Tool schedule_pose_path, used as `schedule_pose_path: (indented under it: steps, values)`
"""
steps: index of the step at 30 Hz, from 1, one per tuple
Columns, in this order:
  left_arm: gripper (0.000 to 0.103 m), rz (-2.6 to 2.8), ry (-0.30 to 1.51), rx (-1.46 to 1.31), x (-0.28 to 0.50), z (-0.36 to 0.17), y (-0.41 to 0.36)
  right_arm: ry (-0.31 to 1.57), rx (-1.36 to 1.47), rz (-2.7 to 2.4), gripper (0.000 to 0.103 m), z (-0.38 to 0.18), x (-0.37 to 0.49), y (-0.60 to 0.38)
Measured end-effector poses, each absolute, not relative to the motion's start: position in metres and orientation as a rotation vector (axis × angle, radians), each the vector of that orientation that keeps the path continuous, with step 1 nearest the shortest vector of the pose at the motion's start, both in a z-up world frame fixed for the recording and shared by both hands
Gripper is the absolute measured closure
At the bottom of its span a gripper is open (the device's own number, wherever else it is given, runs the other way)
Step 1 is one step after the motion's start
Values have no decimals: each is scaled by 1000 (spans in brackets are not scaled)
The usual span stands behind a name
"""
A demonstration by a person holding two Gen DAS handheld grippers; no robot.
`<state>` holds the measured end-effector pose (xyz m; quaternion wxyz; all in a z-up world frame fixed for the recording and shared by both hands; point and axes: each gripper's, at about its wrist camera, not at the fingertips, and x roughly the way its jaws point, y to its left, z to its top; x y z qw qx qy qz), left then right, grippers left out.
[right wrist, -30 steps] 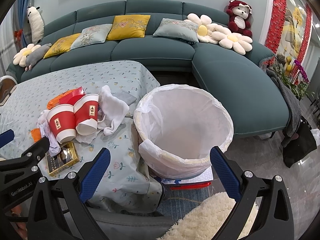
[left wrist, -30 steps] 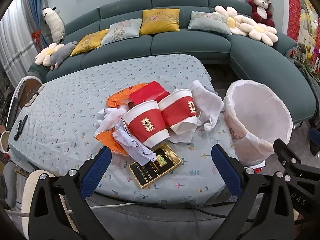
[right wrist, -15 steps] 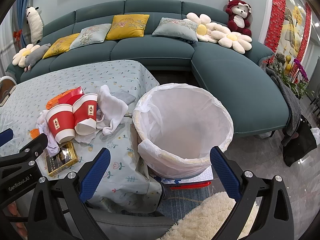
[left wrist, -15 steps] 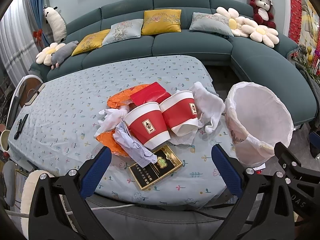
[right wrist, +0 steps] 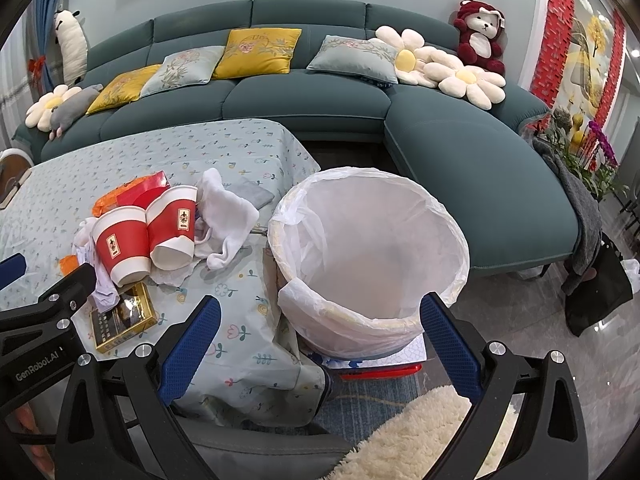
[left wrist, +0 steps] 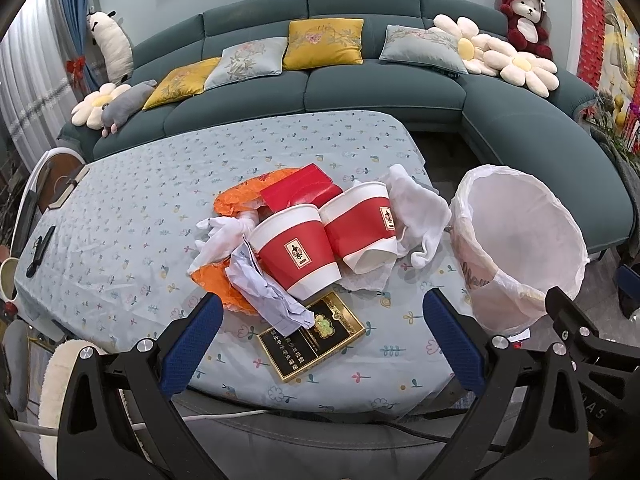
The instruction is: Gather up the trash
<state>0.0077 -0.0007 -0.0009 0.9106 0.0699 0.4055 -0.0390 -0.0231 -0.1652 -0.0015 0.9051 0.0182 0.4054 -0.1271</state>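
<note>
A pile of trash lies on the table: two red and white paper cups (left wrist: 298, 254) (left wrist: 366, 230) on their sides, a black and gold box (left wrist: 312, 336), crumpled paper (left wrist: 272, 294), orange wrappers (left wrist: 240, 200), a red packet (left wrist: 298, 192) and white cloth (left wrist: 420, 212). The white-lined bin (left wrist: 520, 240) stands beside the table's right end; it also shows in the right wrist view (right wrist: 368, 256). My left gripper (left wrist: 320, 340) is open and empty, hovering before the box. My right gripper (right wrist: 320, 344) is open and empty, near the bin's front rim.
A teal sectional sofa (left wrist: 360, 92) with cushions and plush toys runs behind the table (left wrist: 160, 184). A black remote (left wrist: 40, 252) lies at the table's left. A fluffy white rug (right wrist: 420, 440) and dark clothing (right wrist: 588, 232) lie on the floor to the right.
Both views have shifted very slightly; the trash pile and bin stay put. Both grippers stay open and empty.
</note>
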Motion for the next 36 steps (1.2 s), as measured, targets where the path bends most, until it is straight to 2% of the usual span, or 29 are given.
schedule_pose_path:
  steps: [24, 36]
  values:
    - [7, -89, 868, 131, 7, -5, 2, 835, 31, -269, 8, -2, -24, -164]
    - [7, -44, 907, 42, 16, -16, 39, 844, 26, -246, 8, -3, -20, -153]
